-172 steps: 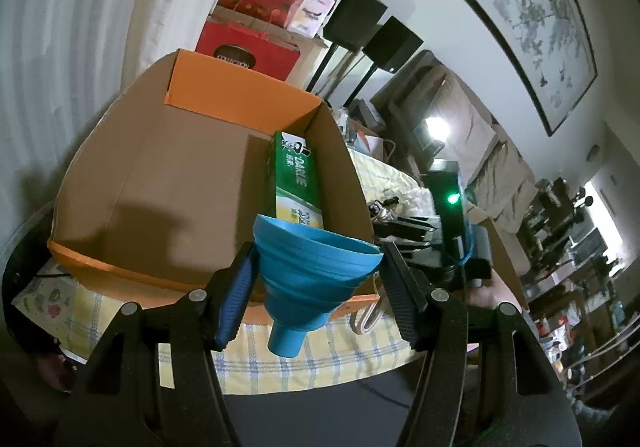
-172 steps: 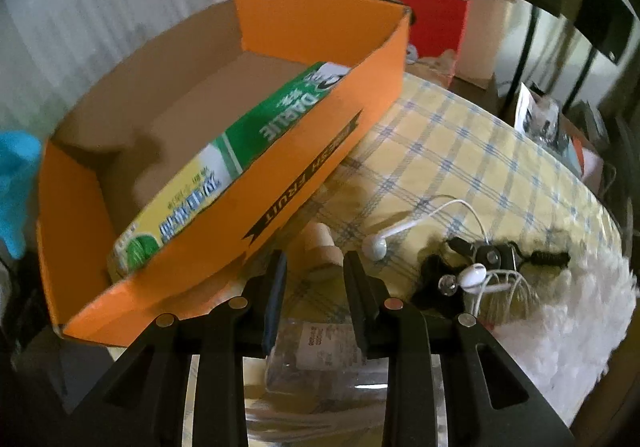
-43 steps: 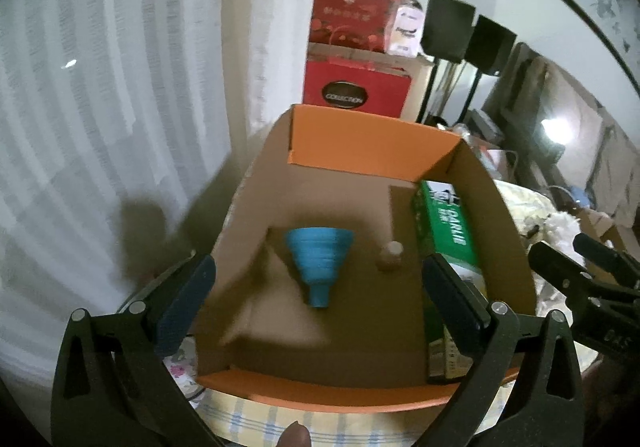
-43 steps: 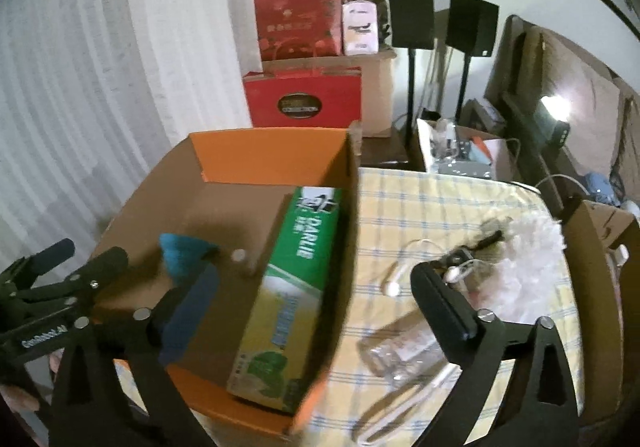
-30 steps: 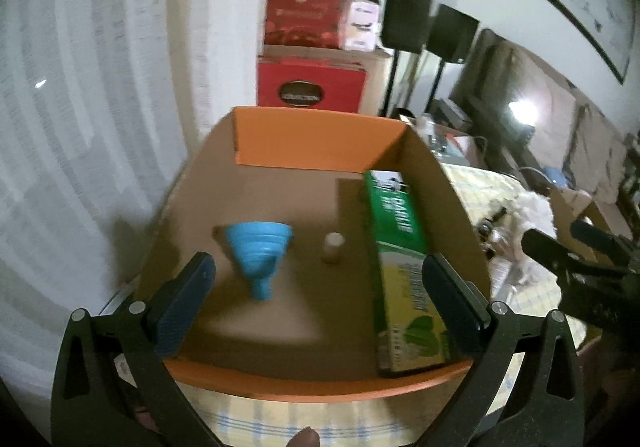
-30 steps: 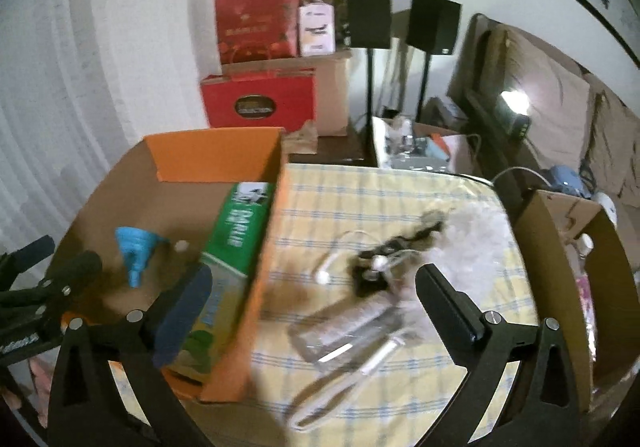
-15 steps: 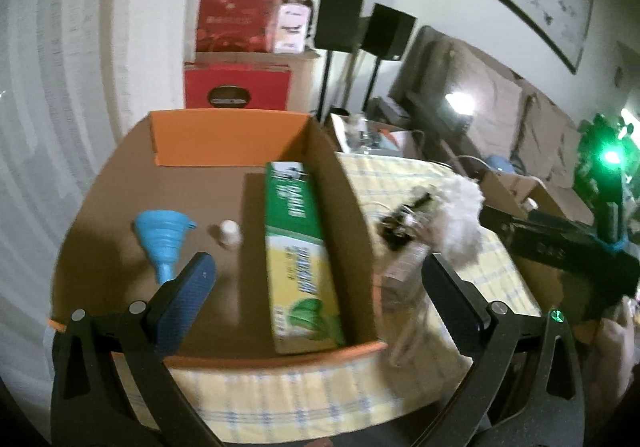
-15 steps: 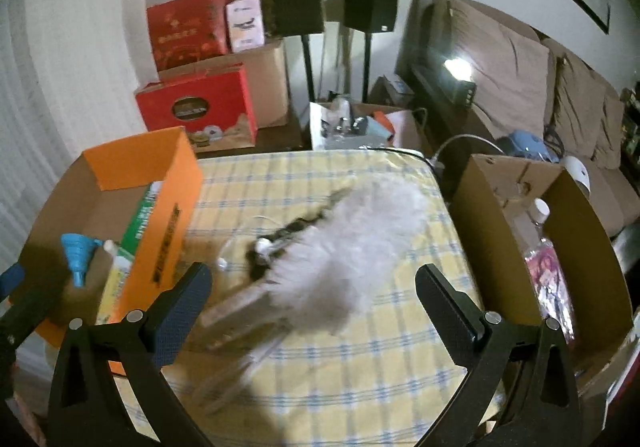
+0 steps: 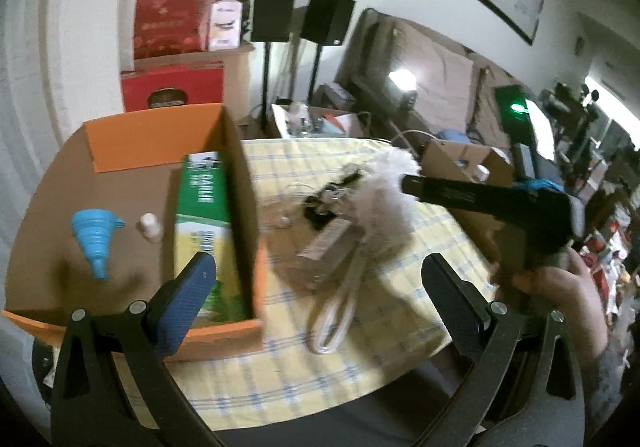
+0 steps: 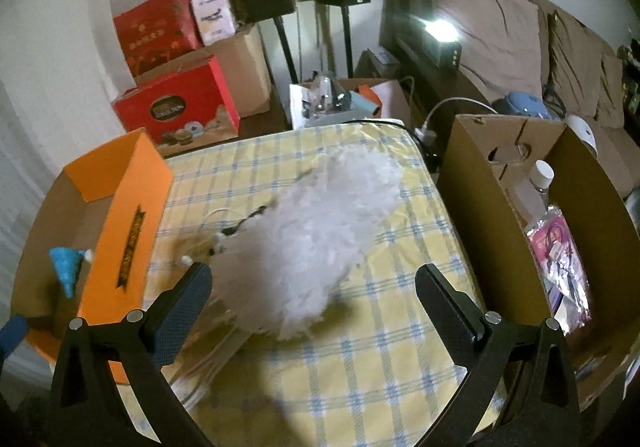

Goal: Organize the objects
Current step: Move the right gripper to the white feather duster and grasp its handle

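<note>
Status, referenced to the open orange cardboard box at the table's left end.

Done, as far as visible: three items sit inside it. The blue collapsible silicone funnel lies on the box floor, the small beige-capped bottle stands just beside it, and the long green-and-yellow toothpaste carton lies along the wall nearest the tablecloth.

Left: everything on the yellow checked tablecloth outside that wall. The fluffy white feather duster is the biggest piece, well out from the box. Between it and the box: tangled white wired earphones, a small black clip-like gadget (blurred, can't identify), a clear plastic bottle with a paper label lying on its side, and a white looped handle, probably the duster's.

Left gripper: jaws spread wide, holding nothing, hovering over the box's near corner. Right gripper: also spread wide and empty, above the duster.

A second brown cardboard box with bottles and packets sits across the table from the orange one; can't tell if it's part of the job.

Estimate: roughly half sorted, duster likely next.
</note>
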